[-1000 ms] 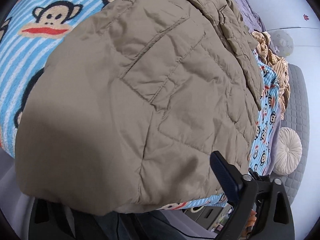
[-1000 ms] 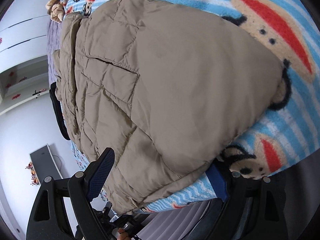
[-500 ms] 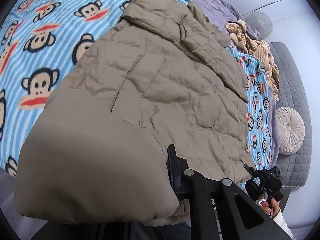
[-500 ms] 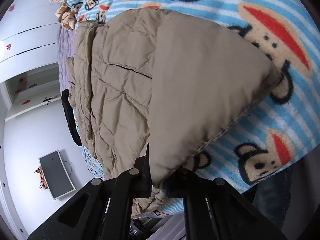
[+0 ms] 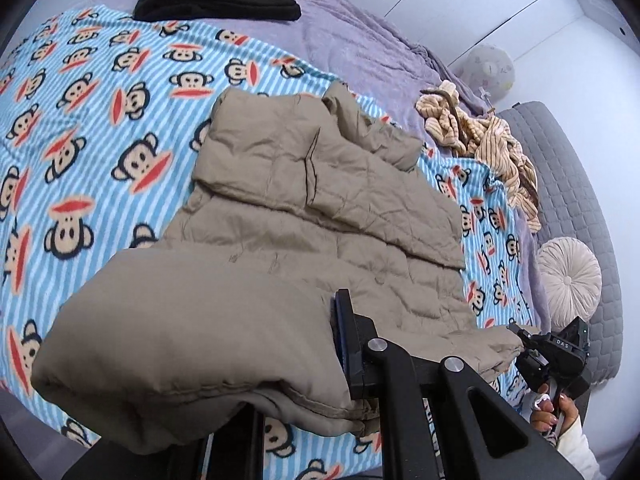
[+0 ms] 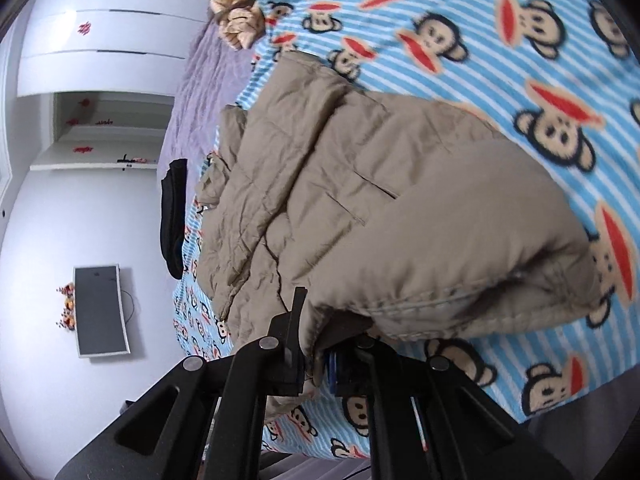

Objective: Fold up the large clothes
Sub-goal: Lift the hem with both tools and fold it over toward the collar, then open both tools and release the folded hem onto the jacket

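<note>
A tan quilted jacket (image 5: pixel 320 208) lies spread on the blue striped monkey-print blanket (image 5: pixel 80 128), collar end far from me. In the left wrist view my left gripper (image 5: pixel 338 346) is shut on the jacket's near hem, which hangs raised above the blanket; fabric hides one finger. At the right edge of that view, my right gripper (image 5: pixel 536 350), held by a hand (image 5: pixel 554 410), pinches the hem's other corner. The right wrist view shows the jacket (image 6: pixel 380 184) with its lifted hem clamped in the right gripper (image 6: pixel 316 346), the thick folded edge bulging to the right.
A folded black garment (image 5: pixel 216 0) lies at the far side on the purple sheet (image 5: pixel 360 48). A crumpled beige striped garment (image 5: pixel 480 140) sits at the blanket's right edge. A round cushion (image 5: pixel 568 280) rests on grey quilted padding (image 5: pixel 568 184). A screen (image 6: pixel 100 312) hangs on the wall.
Both grippers went from open around the jacket's near hem to shut on it. They then rose, lifting the hem off the blanket, so more of the bed shows.
</note>
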